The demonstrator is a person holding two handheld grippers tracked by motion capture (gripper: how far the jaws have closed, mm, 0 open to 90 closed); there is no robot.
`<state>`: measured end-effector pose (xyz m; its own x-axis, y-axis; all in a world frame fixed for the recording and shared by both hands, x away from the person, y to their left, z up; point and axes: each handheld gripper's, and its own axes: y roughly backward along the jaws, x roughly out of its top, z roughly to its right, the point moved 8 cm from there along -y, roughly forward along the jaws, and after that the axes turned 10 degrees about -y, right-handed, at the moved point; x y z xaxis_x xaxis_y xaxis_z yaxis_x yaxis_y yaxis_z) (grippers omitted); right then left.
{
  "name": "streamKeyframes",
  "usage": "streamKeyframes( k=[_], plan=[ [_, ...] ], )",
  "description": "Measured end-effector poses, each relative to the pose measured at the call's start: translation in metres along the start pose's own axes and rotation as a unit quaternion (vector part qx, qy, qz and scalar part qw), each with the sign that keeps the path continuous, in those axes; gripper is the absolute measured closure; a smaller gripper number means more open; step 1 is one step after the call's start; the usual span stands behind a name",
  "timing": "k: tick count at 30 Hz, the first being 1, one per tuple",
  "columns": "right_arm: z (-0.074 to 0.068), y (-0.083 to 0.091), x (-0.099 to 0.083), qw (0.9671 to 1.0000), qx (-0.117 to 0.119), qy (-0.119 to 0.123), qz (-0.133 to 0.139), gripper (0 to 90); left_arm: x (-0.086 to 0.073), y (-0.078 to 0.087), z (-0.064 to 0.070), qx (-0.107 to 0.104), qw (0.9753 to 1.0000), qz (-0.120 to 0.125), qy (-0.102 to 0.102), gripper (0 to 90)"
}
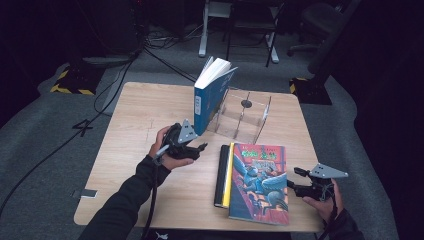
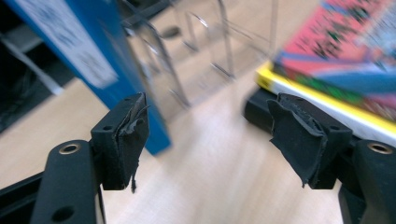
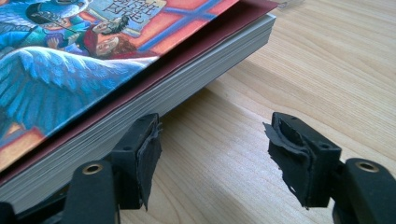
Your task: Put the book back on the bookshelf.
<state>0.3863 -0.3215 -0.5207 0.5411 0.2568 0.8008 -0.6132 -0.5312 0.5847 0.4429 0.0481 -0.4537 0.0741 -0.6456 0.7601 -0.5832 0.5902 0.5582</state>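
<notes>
While we are looking down from the high view, the left gripper is hovering released near the table's middle, just left of the blue book, which is leaning against the clear acrylic rack. The right gripper is lying released at the near right, just beside the illustrated book, which is lying flat on a yellow book and a black one.

In the left gripper view we are seeing what the high view is too coarse to give: torn, frayed rubber pads on jaws standing wide apart, the blue book's glossy spine with a white label, and the rack's thin transparent walls, all blurred.

In the right gripper view we are seeing the illustrated book's stacked white page edges and dark red inner cover, with the pale wood grain of the table under the parted jaws, the left one nearly touching the pages.
</notes>
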Motion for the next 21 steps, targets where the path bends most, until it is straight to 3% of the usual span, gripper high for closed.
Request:
streamKeyframes(
  k=[5, 7, 10, 14, 21],
  plan=[
    [-0.001, 0.001, 0.001, 1.0, -0.002, 0.003, -0.001, 34.4, -0.02, -0.005, 0.024, -0.034, 0.999, -0.023, -0.016, 27.0],
    [-0.001, 0.003, 0.001, 1.0, -0.003, 0.006, -0.002, 33.8, -0.034, -0.009, 0.041, -0.062, 0.9971, -0.037, -0.022, 26.6],
    [-0.002, 0.004, 0.002, 1.0, -0.003, 0.008, -0.003, 33.5, -0.043, -0.011, 0.049, -0.073, 0.9958, -0.046, -0.029, 26.6],
    [-0.004, 0.007, 0.003, 0.9998, -0.004, 0.016, -0.008, 32.4, -0.063, -0.013, 0.068, -0.103, 0.9917, -0.07, -0.031, 26.3],
    [-0.008, 0.017, 0.011, 0.9997, 0.0, 0.024, -0.001, 31.2, -0.076, -0.012, 0.088, -0.133, 0.9873, -0.079, -0.035, 25.1]
  ],
)
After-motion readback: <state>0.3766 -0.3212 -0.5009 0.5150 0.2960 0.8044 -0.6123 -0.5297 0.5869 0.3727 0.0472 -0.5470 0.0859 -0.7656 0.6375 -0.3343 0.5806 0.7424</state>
